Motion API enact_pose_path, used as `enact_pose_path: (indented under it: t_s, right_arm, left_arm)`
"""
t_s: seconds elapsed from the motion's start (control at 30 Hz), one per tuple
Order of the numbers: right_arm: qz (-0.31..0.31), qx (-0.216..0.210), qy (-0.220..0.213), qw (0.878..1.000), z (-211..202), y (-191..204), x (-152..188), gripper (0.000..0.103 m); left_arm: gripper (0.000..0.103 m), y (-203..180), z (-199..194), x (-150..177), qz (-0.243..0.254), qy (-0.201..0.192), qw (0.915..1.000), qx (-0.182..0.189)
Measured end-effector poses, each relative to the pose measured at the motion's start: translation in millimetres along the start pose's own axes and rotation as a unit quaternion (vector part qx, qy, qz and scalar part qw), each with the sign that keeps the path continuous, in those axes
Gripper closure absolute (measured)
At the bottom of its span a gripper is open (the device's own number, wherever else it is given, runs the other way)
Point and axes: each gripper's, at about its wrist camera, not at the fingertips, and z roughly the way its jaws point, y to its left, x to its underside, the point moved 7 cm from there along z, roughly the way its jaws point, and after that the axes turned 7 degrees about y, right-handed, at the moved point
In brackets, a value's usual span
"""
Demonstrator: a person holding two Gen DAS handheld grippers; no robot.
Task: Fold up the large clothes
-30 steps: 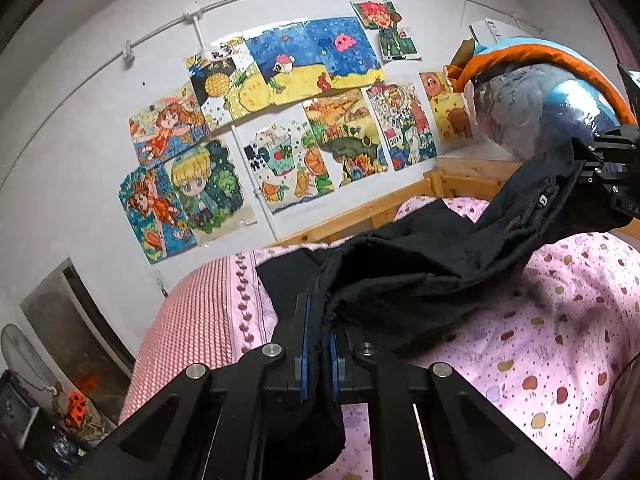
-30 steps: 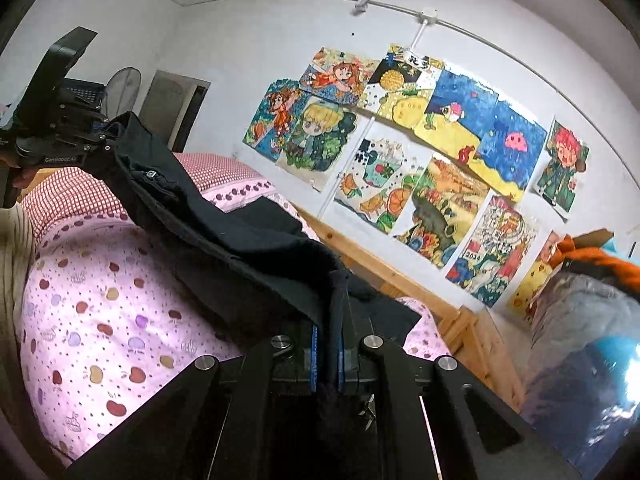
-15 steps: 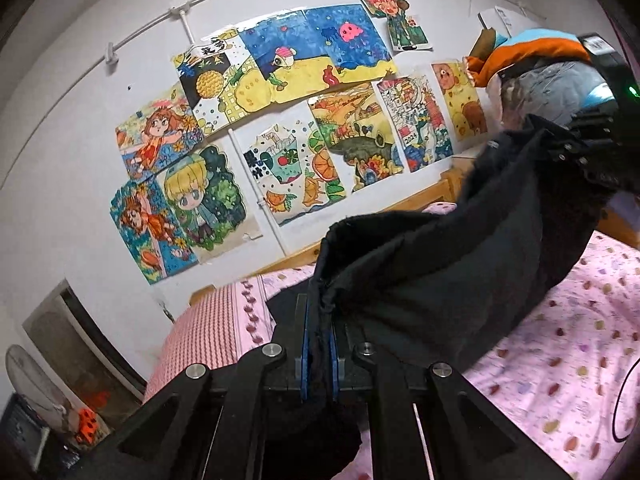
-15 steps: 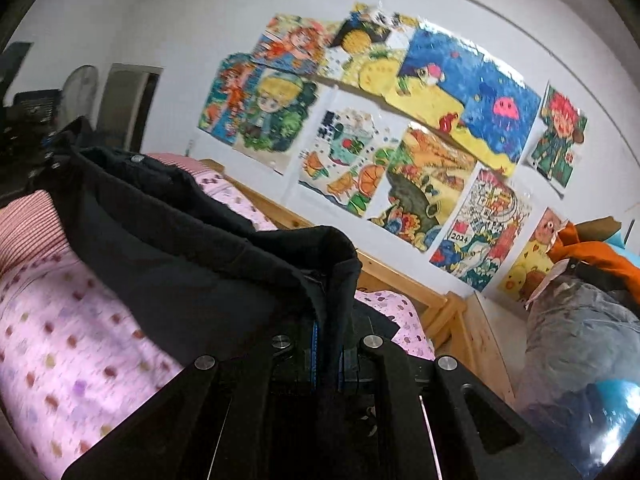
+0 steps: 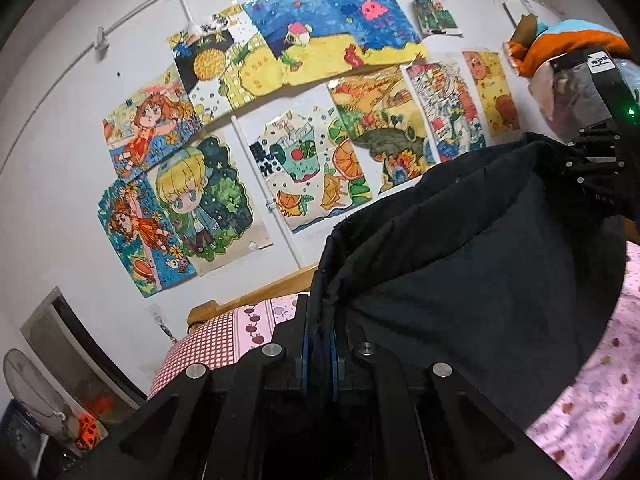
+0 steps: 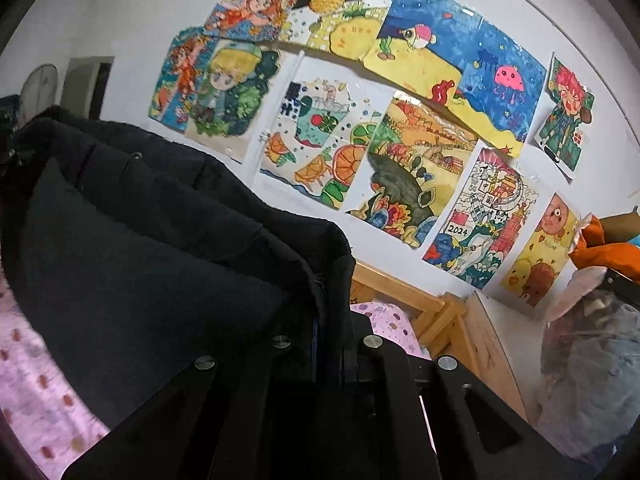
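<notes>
A large black garment hangs stretched between my two grippers, lifted above the pink dotted bed. My left gripper is shut on one corner of its top edge. My right gripper is shut on the other corner of the garment. In the left wrist view the right gripper's body shows at the far right with the cloth running to it. The lower part of the garment is hidden behind the gripper bodies.
The wall behind the bed carries several coloured drawings. A wooden bed frame runs along the wall. A bundle with orange cloth stands at the right. A red checked pillow lies at the bed's left end.
Both grippers have risen and tilted up with the garment. It has come up off the bed and now hangs taut between them, covering more of both views.
</notes>
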Motion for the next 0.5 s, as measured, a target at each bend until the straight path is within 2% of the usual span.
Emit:
enact_pose_path:
  t_s: [0.17, 0.5]
  right_arm:
    - [0.018, 0.007, 0.016, 1.000, 50, 7, -10, 0.097]
    - [0.047, 0.013, 0.053, 0.997, 135, 13, -8, 0.097]
  left_arm:
    - [0.096, 4, 53, -7, -0.018, 0.031, 0.9993, -0.003]
    - [0.096, -6, 140, -15, -0.008, 0.081, 0.9966, -0.014]
